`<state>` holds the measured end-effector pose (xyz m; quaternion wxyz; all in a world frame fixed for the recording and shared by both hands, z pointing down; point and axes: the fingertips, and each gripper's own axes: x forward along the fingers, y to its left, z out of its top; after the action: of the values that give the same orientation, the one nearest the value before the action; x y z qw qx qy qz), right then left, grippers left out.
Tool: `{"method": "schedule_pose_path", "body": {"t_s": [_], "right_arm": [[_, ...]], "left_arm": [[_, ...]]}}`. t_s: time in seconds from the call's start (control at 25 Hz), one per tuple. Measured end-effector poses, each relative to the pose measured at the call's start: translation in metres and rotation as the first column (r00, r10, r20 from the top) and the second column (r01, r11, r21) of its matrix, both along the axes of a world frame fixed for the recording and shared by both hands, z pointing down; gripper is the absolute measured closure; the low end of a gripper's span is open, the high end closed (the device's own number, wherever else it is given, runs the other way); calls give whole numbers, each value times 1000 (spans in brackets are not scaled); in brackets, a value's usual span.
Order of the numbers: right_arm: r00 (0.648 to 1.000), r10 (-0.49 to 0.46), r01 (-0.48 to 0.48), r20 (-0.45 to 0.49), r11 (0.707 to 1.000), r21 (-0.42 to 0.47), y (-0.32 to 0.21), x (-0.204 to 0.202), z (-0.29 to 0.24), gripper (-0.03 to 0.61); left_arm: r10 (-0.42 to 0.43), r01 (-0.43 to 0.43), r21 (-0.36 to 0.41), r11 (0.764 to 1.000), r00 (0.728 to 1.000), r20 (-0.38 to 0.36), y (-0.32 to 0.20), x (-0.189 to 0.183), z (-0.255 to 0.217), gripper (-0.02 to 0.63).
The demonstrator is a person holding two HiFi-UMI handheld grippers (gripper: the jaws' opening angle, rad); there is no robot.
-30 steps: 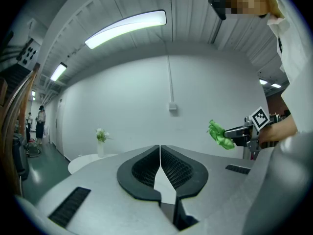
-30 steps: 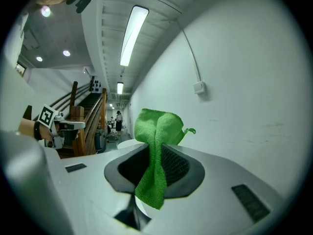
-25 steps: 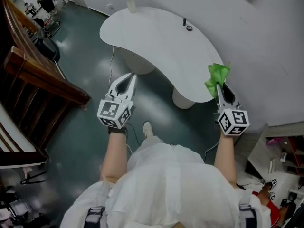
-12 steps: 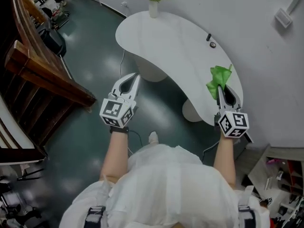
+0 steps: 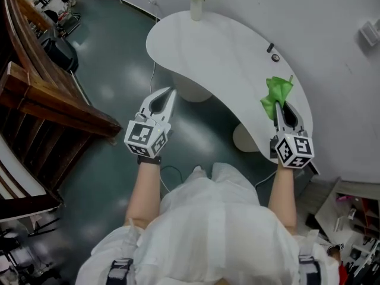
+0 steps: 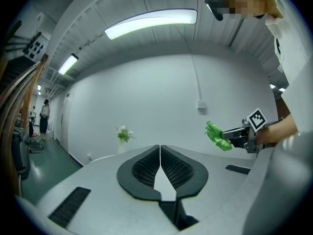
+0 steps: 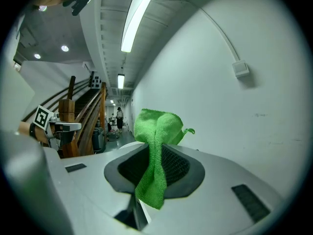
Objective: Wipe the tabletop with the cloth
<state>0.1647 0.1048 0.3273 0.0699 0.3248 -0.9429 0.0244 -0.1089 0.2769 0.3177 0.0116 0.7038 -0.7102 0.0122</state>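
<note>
A bright green cloth (image 5: 276, 91) hangs bunched from my right gripper (image 5: 278, 103), which is shut on it above the near right end of the white curved tabletop (image 5: 219, 52). In the right gripper view the green cloth (image 7: 155, 151) is pinched between the dark jaw pads and stands up past the tips. My left gripper (image 5: 168, 94) is shut with nothing in it, held over the floor to the left of the table. In the left gripper view the jaws (image 6: 160, 148) meet along one line, and the green cloth (image 6: 216, 135) shows at the right.
A white vase with flowers (image 5: 196, 2) stands at the table's far end. Two small dark objects (image 5: 272, 53) lie near the wall side of the top. A wooden stair rail (image 5: 53, 100) runs along the left. White wall borders the table on the right.
The view has shifted a little, so the table sits slightly farther right and lower in the frame. Both grippers keep their pose, and the cloth stays held in the right one.
</note>
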Motion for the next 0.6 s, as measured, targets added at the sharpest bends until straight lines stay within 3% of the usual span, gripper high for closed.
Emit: {"method": "schedule_pose_path", "body": {"t_s": [0.28,0.6], "right_arm": [[998,56,-56,-18,998,-17,-39,6,13,506],[986,159,-163,-57,983,-86,-134,22,45,506]], "left_arm": [[109,-109,-19,994,994,-8,-68,10,11,594],[221,-220,-64,973,975,15,-187,21,16,595]]}}
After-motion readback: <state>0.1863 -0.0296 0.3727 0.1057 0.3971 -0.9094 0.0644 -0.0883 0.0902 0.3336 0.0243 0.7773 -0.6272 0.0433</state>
